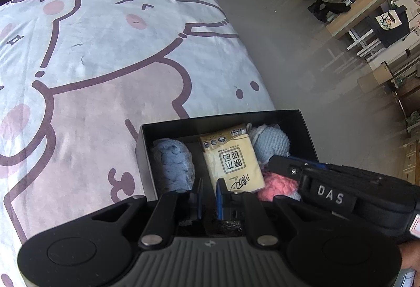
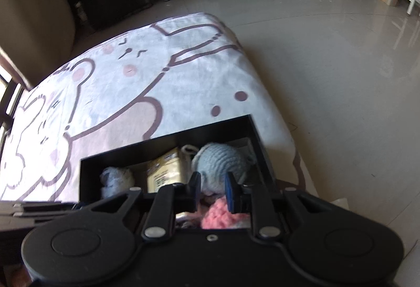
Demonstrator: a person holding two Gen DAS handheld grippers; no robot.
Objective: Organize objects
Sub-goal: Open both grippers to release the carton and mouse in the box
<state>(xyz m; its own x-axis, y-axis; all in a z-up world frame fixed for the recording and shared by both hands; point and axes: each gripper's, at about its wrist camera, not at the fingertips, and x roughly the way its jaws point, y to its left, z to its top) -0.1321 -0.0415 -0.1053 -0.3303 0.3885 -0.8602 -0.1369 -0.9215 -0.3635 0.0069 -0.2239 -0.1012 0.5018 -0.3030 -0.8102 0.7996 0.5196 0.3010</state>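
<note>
Left wrist view: both grippers, left (image 1: 209, 194) and right (image 2: 212, 191), are hovering over the black box (image 1: 304, 127) (tissue pack (image 1: 231, 158) inside), jaws slightly parted, holding nothing.

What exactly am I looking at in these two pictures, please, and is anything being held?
No robot here: a person holds a pair of hand tongs in each hand, each carrying a wide-angle camera looking along its fingers. One picture comes from the left tongs, the other from the right tongs. Both hang over an open black box on a cartoon-print blanket. Inside lie a tissue pack, a blue yarn bundle, a pale blue knitted ball and pink yarn. Both tongs are open, holding nothing.
</note>
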